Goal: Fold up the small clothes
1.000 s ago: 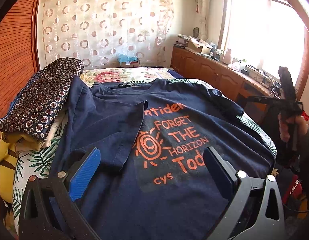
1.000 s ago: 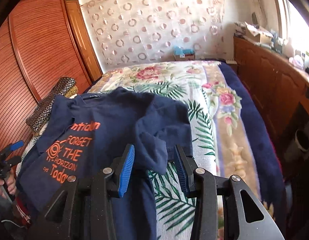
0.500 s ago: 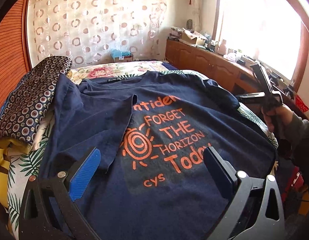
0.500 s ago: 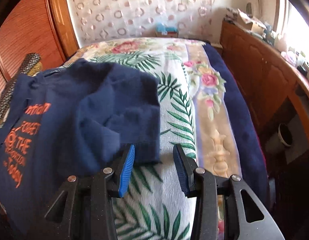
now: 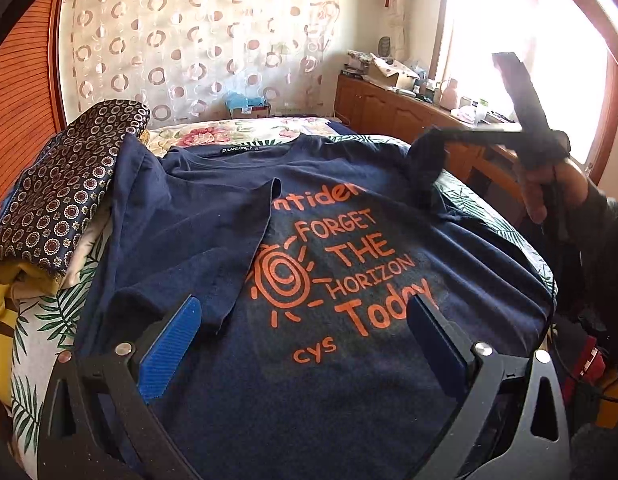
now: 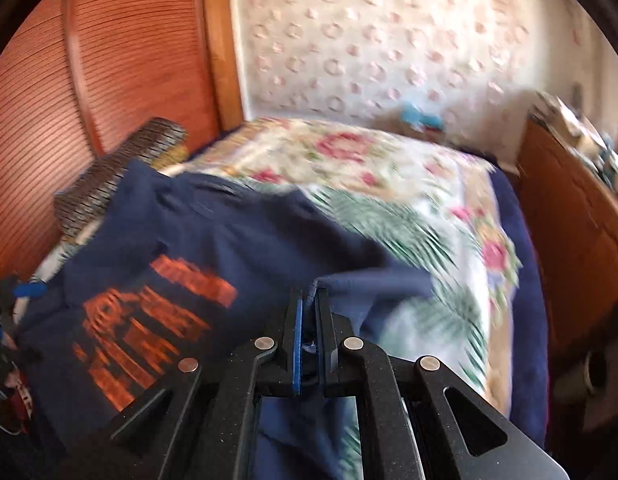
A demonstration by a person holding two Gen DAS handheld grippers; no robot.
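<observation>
A navy T-shirt (image 5: pixel 309 248) with orange print lies face up on the bed, its left sleeve folded in over the chest. My left gripper (image 5: pixel 303 312) hovers open over the lower part of the print, with nothing between its blue pads. My right gripper (image 6: pixel 309 292) is at the shirt's right side, its jaws closing tight on the edge of the right sleeve (image 6: pixel 373 280), which is pinched between the pads. In the left wrist view the right gripper (image 5: pixel 433 136) holds that sleeve (image 5: pixel 423 172) raised off the bed, with a person's hand (image 5: pixel 549 188) behind it.
A folded stack topped by dark patterned cloth (image 5: pixel 65 184) sits by the shirt's left shoulder. The floral bedspread (image 6: pixel 389 184) stretches beyond the shirt. A wooden wardrobe (image 6: pixel 109 80) stands on the left and a cluttered wooden cabinet (image 5: pixel 389 108) along the right.
My right gripper swung in to the right sleeve, shut on its edge and lifted it off the bed. The left gripper stayed open in nearly the same spot.
</observation>
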